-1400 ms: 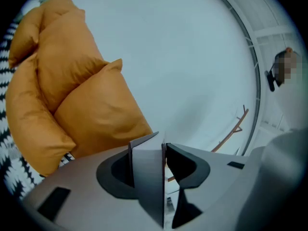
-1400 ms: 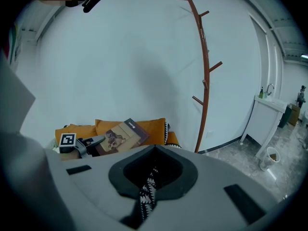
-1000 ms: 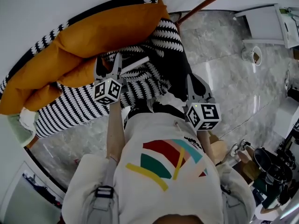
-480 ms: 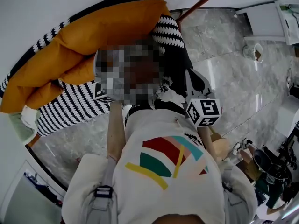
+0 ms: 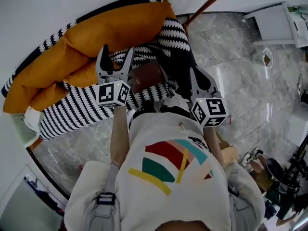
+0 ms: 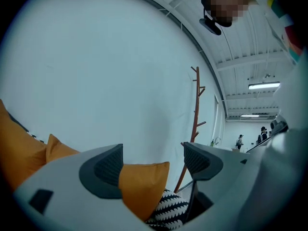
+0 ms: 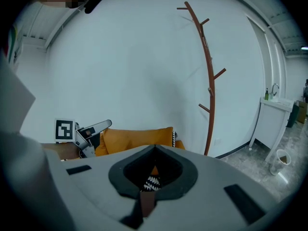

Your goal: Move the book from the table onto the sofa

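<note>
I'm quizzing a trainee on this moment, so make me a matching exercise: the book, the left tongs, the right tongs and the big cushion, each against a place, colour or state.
Things:
1. book
2. left tongs
3. right tongs
4. big cushion

Descriptions:
A. orange
B. jaws shut
C. lying on the striped sofa
D. jaws apart

Pairs: 1-C, 2-D, 3-B, 4-A

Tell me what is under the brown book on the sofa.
The brown book lies on the sofa's black-and-white patterned seat, in front of the orange cushions. The patch of seat directly beneath it is covered, so anything there cannot be seen.
</note>
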A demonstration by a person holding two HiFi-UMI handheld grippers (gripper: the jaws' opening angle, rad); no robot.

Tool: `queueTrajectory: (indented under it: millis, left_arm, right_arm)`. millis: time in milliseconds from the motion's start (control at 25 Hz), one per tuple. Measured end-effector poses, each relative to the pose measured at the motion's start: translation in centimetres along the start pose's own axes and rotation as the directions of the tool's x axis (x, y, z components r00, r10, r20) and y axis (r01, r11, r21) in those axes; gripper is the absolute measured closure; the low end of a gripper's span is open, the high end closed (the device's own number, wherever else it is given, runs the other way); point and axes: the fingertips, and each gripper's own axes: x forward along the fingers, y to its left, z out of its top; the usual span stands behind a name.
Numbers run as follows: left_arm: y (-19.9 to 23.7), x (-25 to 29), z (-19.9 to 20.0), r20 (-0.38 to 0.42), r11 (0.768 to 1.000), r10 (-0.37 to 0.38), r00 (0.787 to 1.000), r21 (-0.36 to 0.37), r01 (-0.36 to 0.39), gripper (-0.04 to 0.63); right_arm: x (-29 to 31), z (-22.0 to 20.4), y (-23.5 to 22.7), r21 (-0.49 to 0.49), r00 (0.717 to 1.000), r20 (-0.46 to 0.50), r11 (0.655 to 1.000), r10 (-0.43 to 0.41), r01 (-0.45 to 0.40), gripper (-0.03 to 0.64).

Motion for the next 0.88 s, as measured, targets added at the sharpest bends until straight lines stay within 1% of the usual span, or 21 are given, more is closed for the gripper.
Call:
queueTrajectory:
  millis: [80, 240, 400, 520, 640, 760, 800, 880]
  left_arm:
    - [-0.7, -0.1, 1.3, 0.022, 1.000, -0.007, 1.000, 0.008, 0.007, 0.196]
    - [-2.4, -0.5, 4.7, 0.100, 0.997, -0.012, 0.995, 0.077, 0.005, 0.198]
    - [-4.3, -1.1, 8.5, 0.190, 0.993, -0.011, 0.982, 0.118, -0.011, 0.198]
    - [-6.5, -2.2, 11.5, 0.247, 0.984, -0.026, 0.969, 0.178, -0.019, 0.199]
    - [-8.8, -3.3, 14.5, 0.291, 0.969, -0.039, 0.956, 0.244, -0.034, 0.214]
    - [-10.4, -4.2, 17.1, 0.322, 0.942, -0.015, 0.947, 0.322, -0.095, 0.254]
    - [-11.0, -4.4, 17.9, 0.337, 0.930, -0.006, 0.941, 0.347, -0.119, 0.289]
    - [-12.1, -4.9, 18.3, 0.351, 0.913, 0.006, 0.937, 0.380, -0.148, 0.384]
  right_arm:
    - [0.1, 0.8, 0.0, -0.004, 0.999, 0.032, 1.000, 0.010, -0.010, 0.604]
    - [0.0, 2.2, 0.0, -0.002, 0.996, 0.086, 0.999, 0.032, -0.032, 0.604]
    - [-0.5, 4.1, 0.3, -0.022, 0.987, 0.145, 0.998, 0.068, -0.066, 0.604]
    - [-1.3, 6.4, 1.1, -0.040, 0.972, 0.211, 0.994, 0.106, -0.100, 0.604]
    - [-1.9, 9.6, 2.2, -0.060, 0.944, 0.290, 0.987, 0.158, -0.147, 0.604]
    - [-2.2, 13.0, 4.0, -0.078, 0.900, 0.375, 0.975, 0.222, -0.208, 0.604]
    - [-2.5, 14.0, 4.6, -0.080, 0.884, 0.401, 0.971, 0.240, -0.227, 0.604]
    - [-3.0, 15.4, 5.6, -0.081, 0.856, 0.444, 0.963, 0.265, -0.256, 0.604]
